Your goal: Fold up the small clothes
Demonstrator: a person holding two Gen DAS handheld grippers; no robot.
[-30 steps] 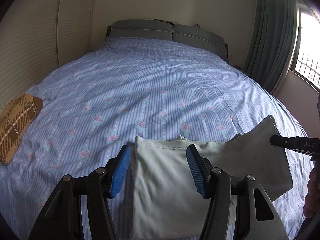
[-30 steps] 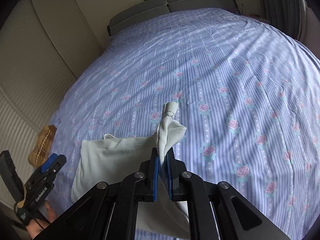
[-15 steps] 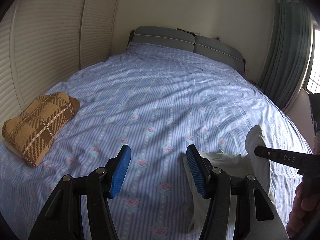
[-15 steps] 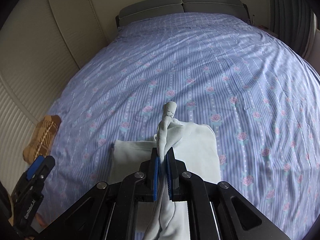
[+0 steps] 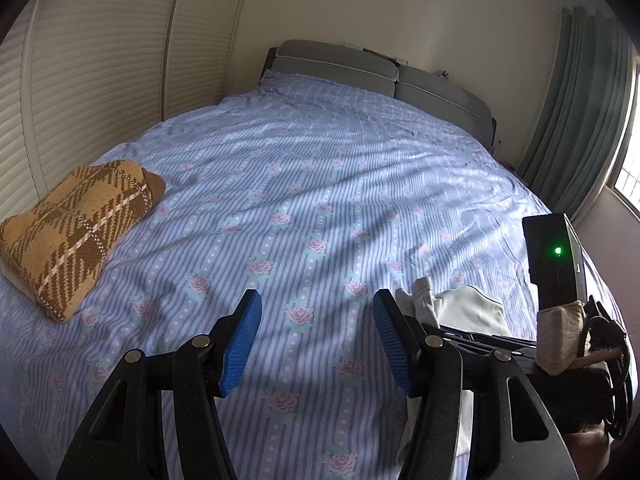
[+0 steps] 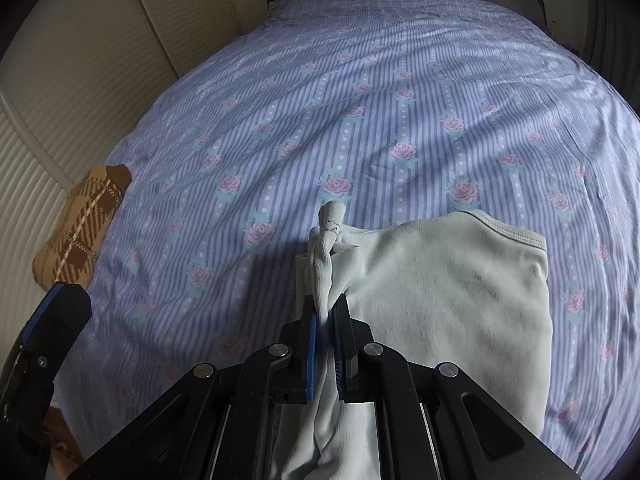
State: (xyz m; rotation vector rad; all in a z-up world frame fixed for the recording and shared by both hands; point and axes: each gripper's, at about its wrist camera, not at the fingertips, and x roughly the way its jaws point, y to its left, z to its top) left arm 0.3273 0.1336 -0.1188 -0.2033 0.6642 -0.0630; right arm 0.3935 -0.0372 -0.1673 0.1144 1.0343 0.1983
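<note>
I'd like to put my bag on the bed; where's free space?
Bare sheet runs from the plaid blanket to the headboard. It's crowded near the pale garment pinched by the right gripper.

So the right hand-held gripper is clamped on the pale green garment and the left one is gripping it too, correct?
Not quite. The right hand-held gripper is clamped on the pale green garment, but the left hand-held gripper is open with only bedsheet between its pads, as the left wrist view shows.
</note>
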